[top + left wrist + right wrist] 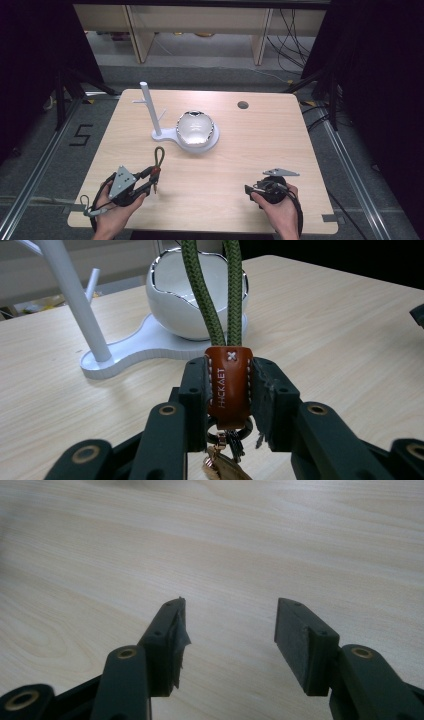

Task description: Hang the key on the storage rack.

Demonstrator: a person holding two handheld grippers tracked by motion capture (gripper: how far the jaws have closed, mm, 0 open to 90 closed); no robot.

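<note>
A keychain with a green cord loop (159, 156) and a brown leather tab (228, 385) is clamped in my left gripper (152, 180) at the table's front left. In the left gripper view the pads press both sides of the tab, the cord (215, 295) rises past it, and a metal ring and clasp (225, 445) hang below. A white stand (156, 112) with a post and side pegs shares its base with a glossy white bowl (196, 128) at mid table. My right gripper (248, 190) rests at the front right, open, its pads (295, 640) over bare wood.
The light wooden table (250, 150) has a round cable hole (243, 105) at the back right. Dark curtains flank both sides. Shelf legs and cables lie on the floor behind the table.
</note>
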